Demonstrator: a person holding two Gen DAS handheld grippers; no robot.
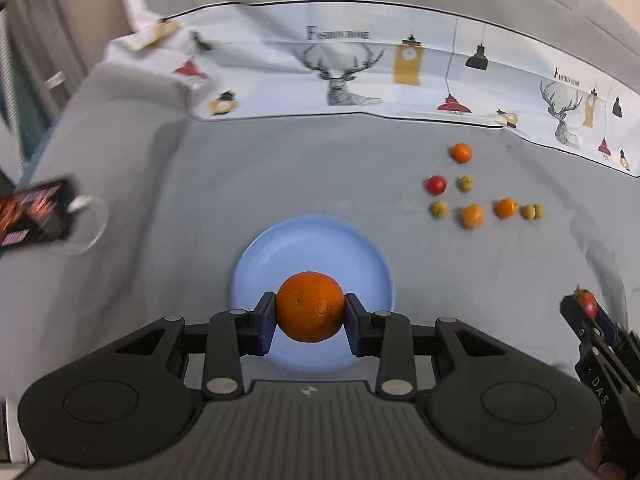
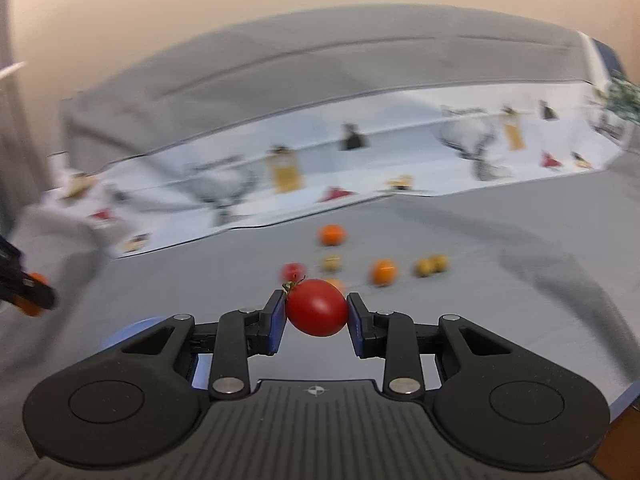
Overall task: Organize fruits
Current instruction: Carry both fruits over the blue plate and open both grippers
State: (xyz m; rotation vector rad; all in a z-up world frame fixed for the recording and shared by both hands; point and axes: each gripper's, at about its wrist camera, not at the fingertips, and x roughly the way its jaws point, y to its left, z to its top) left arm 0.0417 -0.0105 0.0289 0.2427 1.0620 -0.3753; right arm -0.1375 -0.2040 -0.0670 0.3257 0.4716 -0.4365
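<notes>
The orange (image 1: pixel 310 306) is close to round, so it has no clear long axis; its dimpled skin faces the left wrist camera and no stem end can be made out. It sits squarely between the blue pads (image 1: pixel 267 326) of the left gripper (image 1: pixel 310 322), pressed on both sides at its widest part, with most of its body standing above the pads. The jaws are drawn in only as far as the fruit allows, clamped on it. Behind and below the orange lies a light blue plate (image 1: pixel 280 248) on the grey cloth (image 1: pixel 320 176); whether the fruit touches the plate cannot be told, since the gripper hides its underside.

The cherry tomato (image 2: pixel 317 307) is slightly oval, its long axis running across from pad to pad, and its green stem end (image 2: pixel 291 285) points up and to the left, against the left pad. The right gripper (image 2: pixel 317 318) grips it at both ends between its blue pads (image 2: pixel 276 320), jaws narrowed onto it. In the left wrist view that same gripper shows at the right edge with the red fruit at its tip.

Further out on the cloth lie the loose fruits, well apart from the plate: three small oranges (image 1: pixel 461 152), another red tomato (image 1: pixel 436 184) and several small yellow-green fruits (image 1: pixel 465 183), two of them touching. Beyond them runs a white printed cloth (image 1: pixel 344 76) with deer heads and lamps. At the left edge lies a phone (image 1: pixel 36 216) with a white cable (image 1: pixel 86 224).
</notes>
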